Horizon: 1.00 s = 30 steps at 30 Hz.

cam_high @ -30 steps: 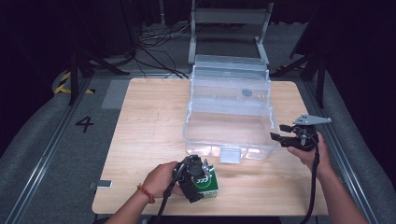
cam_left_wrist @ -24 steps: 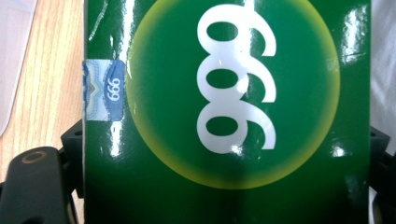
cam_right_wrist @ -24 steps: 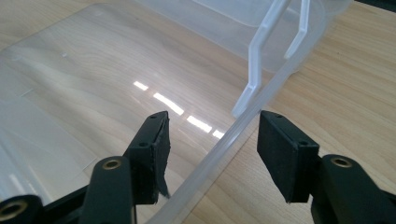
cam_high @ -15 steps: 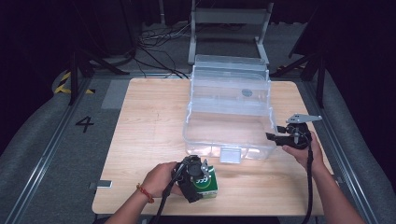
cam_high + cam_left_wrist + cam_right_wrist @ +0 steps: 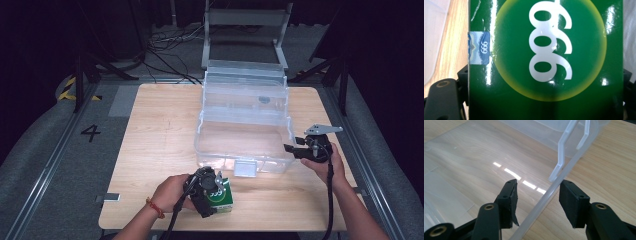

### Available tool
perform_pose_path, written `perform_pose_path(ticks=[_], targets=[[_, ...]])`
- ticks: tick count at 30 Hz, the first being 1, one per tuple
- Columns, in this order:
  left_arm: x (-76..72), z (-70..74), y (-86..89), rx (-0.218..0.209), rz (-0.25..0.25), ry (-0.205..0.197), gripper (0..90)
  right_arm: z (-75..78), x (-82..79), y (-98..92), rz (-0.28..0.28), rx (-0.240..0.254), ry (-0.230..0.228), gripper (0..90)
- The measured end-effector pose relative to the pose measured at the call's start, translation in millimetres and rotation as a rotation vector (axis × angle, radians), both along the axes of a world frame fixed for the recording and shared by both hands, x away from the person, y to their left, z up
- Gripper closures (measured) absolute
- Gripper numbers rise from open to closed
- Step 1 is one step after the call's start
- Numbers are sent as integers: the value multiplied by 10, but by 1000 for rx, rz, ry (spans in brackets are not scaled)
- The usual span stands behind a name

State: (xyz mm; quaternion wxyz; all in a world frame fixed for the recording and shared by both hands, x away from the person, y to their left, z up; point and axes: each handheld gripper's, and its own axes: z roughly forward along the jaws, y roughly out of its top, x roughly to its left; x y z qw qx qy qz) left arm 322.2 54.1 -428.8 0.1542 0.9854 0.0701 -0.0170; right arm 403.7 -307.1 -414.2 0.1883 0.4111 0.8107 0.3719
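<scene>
Wooden bench [image 5: 155, 130] is carrying a clear plastic storage box [image 5: 243, 131], lid standing open at rear. Right claw [image 5: 290, 148] is straddling the box's right-end rim [image 5: 541, 202] w/ jaws apart, just been closing, pads not yet pressing. Left claw [image 5: 214, 192] is sitting clamped on green "999" carton [image 5: 544, 60] at bench front edge, just in front of box.

On my left gripper view I read "999" in big white digits, turned sideways, inside a yellow-edged circle on the green carton [image 5: 544, 60]. A small blue sticker [image 5: 479, 48] at its left edge repeats "999". In the high view, a "4" [image 5: 90, 132] is marked on the grey floor at left.
</scene>
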Motion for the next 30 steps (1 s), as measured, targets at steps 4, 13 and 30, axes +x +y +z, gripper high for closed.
perform_pose_path(ticks=[4,13,30], targets=[[-39,2,2,3,-7,1,157,-2,-35,53,5,-1,-2,505],[-111,34,0,30,-34,1,166,7,-114,256,29,-26,-5,505],[-247,611,50,-18,-112,-27,168,8,-142,300,45,-35,0,445]])
